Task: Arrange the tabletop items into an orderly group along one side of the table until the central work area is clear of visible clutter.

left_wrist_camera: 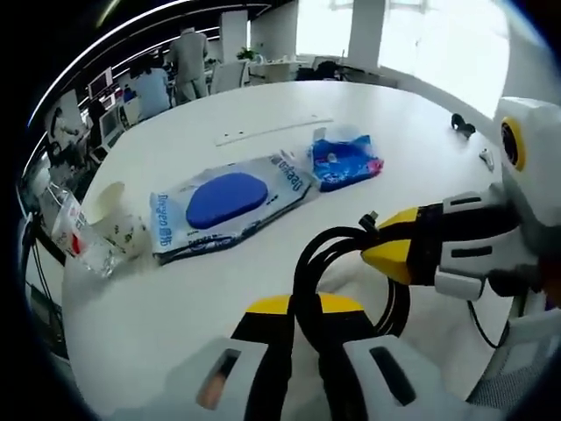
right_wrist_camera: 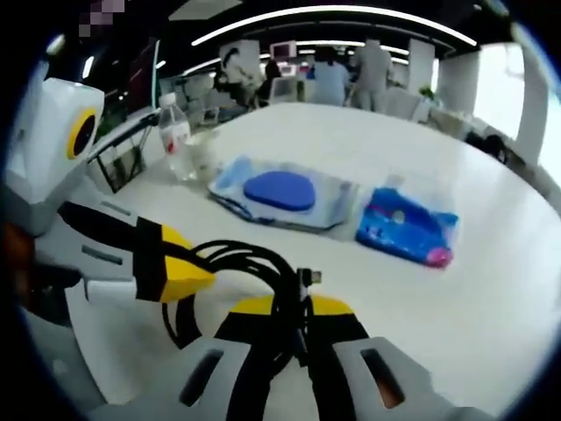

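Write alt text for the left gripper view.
A coiled black cable is pinched in the left tongs at the bottom, while the right tongs reach in from the right and touch the same coil. Beyond, on the white table, lie a clear package with a blue oval item, a small blue packet and a paper cup.

Both views are bright and evenly lit. Daylight enters through the windows [left_wrist_camera: 421, 35] at the far right of the left gripper view, overexposed to plain white; they also bleach the right edge of the right gripper view. Curved ceiling light strips [right_wrist_camera: 333, 16] glow overhead. The white table [left_wrist_camera: 263, 114] carries a soft sheen and only faint shadows. Glare spots lie on the clear packet with the blue pad [left_wrist_camera: 230, 203]. Fisheye distortion bows the table edge and background. The near grippers are slightly soft, and the right gripper view shows mild motion blur throughout.
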{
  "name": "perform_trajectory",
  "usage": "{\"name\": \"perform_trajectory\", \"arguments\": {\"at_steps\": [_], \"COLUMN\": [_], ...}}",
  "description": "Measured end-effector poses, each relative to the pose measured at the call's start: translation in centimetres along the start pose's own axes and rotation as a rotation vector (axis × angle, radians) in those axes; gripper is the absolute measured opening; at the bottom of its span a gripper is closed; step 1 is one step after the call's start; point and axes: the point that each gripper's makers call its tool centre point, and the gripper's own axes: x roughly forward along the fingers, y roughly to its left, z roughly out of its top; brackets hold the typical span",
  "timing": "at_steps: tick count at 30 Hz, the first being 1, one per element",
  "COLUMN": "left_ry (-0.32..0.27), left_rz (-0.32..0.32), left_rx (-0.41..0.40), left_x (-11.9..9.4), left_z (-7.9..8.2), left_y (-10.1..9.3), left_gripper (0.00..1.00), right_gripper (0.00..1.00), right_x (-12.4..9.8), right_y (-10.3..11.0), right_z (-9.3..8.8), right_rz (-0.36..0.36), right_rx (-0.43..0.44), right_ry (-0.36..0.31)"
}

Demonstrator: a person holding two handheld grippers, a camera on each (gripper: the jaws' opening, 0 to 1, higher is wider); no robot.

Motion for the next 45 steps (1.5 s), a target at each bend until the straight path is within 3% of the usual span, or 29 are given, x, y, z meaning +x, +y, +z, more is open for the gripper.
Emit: {"name": "perform_trajectory", "arguments": {"at_steps": [19,28,45], "left_ry": [0.026,0.053,0.07], "left_rz": [-0.007,-0.018,-0.028], "left_rx": [-0.031,-0.051,-0.049], "left_x": [3.2,4.7,5.8], "left_z": [1.6,1.5,1.4], "left_y": [1.5,1.7,1.8], "left_gripper": [0.08,0.08,0.08], "right_gripper": [0.09,0.09,0.09], "right_x": [3.0,4.1,5.1], "right_y": [-1.9,-2.6,-3.2], "right_z": [1.2,0.9,0.4], "right_rz": [0.0,-0.013,-0.021], "right_rx": [-0.013,-0.026,-0.035], "right_ry": [0.05,0.088,0.1]}}
